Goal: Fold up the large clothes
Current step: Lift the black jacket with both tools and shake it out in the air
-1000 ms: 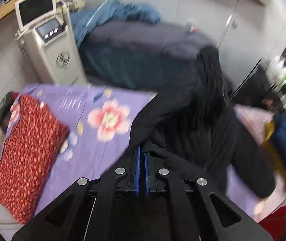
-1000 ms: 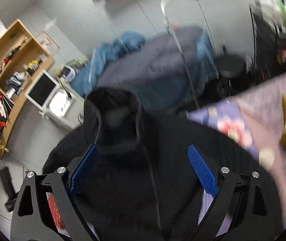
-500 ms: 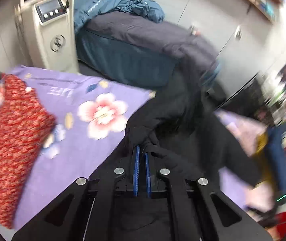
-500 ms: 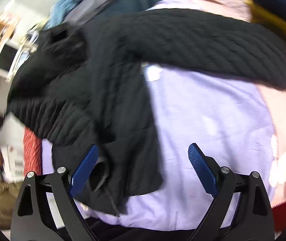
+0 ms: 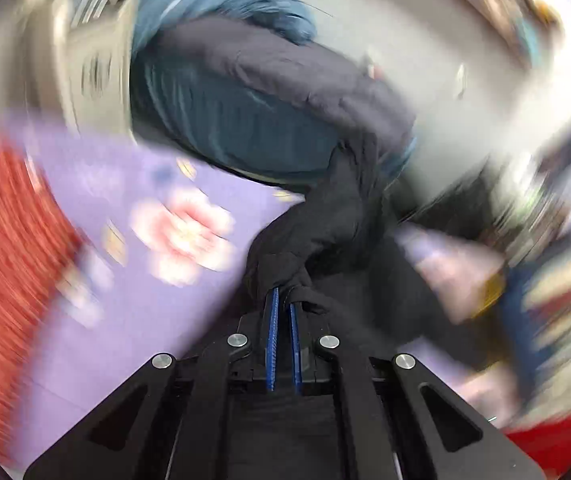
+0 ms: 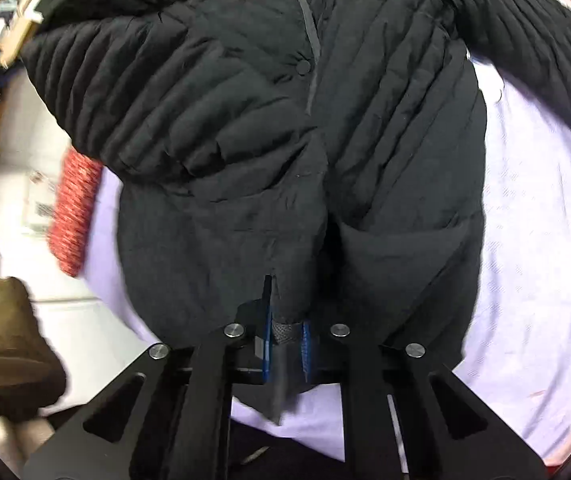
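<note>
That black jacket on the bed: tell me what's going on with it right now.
A person is folding a black quilted jacket on a purple flowered bedsheet, with a hand-held gripper in each hand. The left hand-held gripper is shut on a bunched piece of the jacket's fabric. The right hand-held gripper is closing its jaws on the jacket's bottom edge near the front opening, with the fabric between its pads. A red patterned garment lies at the side of the bed. The left view is blurred.
</note>
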The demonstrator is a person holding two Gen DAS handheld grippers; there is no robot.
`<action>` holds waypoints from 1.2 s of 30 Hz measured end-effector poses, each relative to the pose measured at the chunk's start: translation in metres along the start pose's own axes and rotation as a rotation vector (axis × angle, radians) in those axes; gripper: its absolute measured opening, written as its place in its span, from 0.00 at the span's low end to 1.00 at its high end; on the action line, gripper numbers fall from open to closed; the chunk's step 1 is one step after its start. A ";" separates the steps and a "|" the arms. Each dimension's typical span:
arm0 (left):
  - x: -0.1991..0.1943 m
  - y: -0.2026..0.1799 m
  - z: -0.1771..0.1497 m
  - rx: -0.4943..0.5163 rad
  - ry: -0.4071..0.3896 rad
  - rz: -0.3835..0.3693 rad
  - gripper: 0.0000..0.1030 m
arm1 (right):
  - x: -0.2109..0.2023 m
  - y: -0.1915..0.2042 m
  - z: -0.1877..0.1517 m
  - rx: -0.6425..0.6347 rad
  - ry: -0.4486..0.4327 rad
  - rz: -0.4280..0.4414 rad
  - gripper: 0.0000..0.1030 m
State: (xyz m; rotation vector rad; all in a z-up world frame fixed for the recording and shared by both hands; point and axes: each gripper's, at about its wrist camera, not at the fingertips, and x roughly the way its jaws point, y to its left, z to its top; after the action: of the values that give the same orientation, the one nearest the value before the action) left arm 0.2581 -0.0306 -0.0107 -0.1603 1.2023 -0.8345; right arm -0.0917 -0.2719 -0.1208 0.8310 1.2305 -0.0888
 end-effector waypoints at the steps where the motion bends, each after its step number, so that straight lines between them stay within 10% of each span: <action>1: 0.003 0.018 0.000 -0.122 0.013 -0.090 0.05 | -0.009 0.002 -0.002 -0.019 -0.016 -0.012 0.09; 5: 0.004 0.011 0.001 -0.076 0.026 -0.073 0.05 | -0.029 -0.012 -0.021 -0.063 0.004 -0.143 0.09; 9: 0.014 0.008 0.004 -0.129 0.111 -0.306 0.05 | -0.044 -0.065 -0.031 0.075 -0.006 -0.193 0.08; 10: 0.023 -0.006 0.001 -0.037 0.166 -0.268 0.05 | -0.051 -0.078 -0.032 0.111 -0.028 -0.231 0.08; 13: 0.040 -0.070 -0.031 0.479 0.184 0.174 0.06 | -0.082 -0.107 -0.024 0.235 -0.119 -0.263 0.08; 18: 0.067 -0.097 -0.101 1.019 0.190 0.421 0.19 | -0.123 -0.120 -0.005 0.269 -0.225 -0.286 0.08; 21: 0.069 -0.079 -0.144 1.385 0.118 0.530 0.55 | -0.127 -0.125 -0.001 0.252 -0.229 -0.281 0.08; 25: 0.058 -0.021 -0.214 2.115 -0.089 0.754 0.81 | -0.126 -0.125 0.003 0.257 -0.231 -0.313 0.08; 30: 0.037 -0.025 -0.202 1.893 -0.070 0.721 0.84 | -0.124 -0.107 0.006 0.221 -0.200 -0.289 0.09; 36: 0.024 -0.084 -0.203 1.429 -0.146 0.543 0.94 | -0.107 -0.040 0.024 0.158 -0.144 0.185 0.09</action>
State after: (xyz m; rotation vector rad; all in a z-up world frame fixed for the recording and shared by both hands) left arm 0.0440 -0.0415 -0.0635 1.1885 0.2605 -0.9794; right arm -0.1313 -0.3536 -0.0476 1.0542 1.0157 -0.0947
